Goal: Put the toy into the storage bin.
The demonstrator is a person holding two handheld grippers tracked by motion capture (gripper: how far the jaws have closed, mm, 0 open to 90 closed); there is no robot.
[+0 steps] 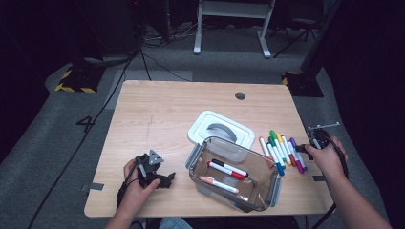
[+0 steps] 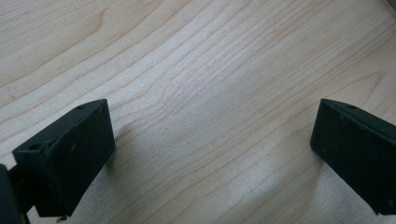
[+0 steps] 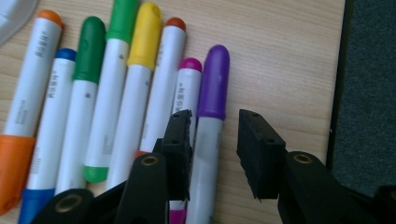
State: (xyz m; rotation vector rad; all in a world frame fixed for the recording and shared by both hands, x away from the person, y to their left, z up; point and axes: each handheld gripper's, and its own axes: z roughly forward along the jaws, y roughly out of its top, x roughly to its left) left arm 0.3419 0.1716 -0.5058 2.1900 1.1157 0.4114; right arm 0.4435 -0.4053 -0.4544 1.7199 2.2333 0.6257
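Observation:
Several markers (image 1: 279,151) lie side by side on the wooden table (image 1: 157,119), right of a clear plastic box (image 1: 195,157). My right gripper (image 1: 303,149) reaches into the row from the right. In the right gripper view, the right gripper (image 3: 215,123) is open and its jaws straddle the purple-capped marker (image 3: 212,88), which touches the left jaw, with a gap to the other. Beside the purple one lie a magenta marker (image 3: 189,84), a yellow marker (image 3: 140,56) and green markers (image 3: 88,51). My left gripper (image 1: 167,180) rests open on bare wood (image 2: 210,93) left of the box, nothing between its jaws.
Inside the box lie a red-and-black marker (image 1: 228,168) and an orange-tipped marker (image 1: 218,184). The white lid (image 1: 220,128) with a grey handle lies behind the box. The table's right edge (image 3: 337,93) is close beside the right gripper. A cable hole (image 1: 240,95) sits near the far edge.

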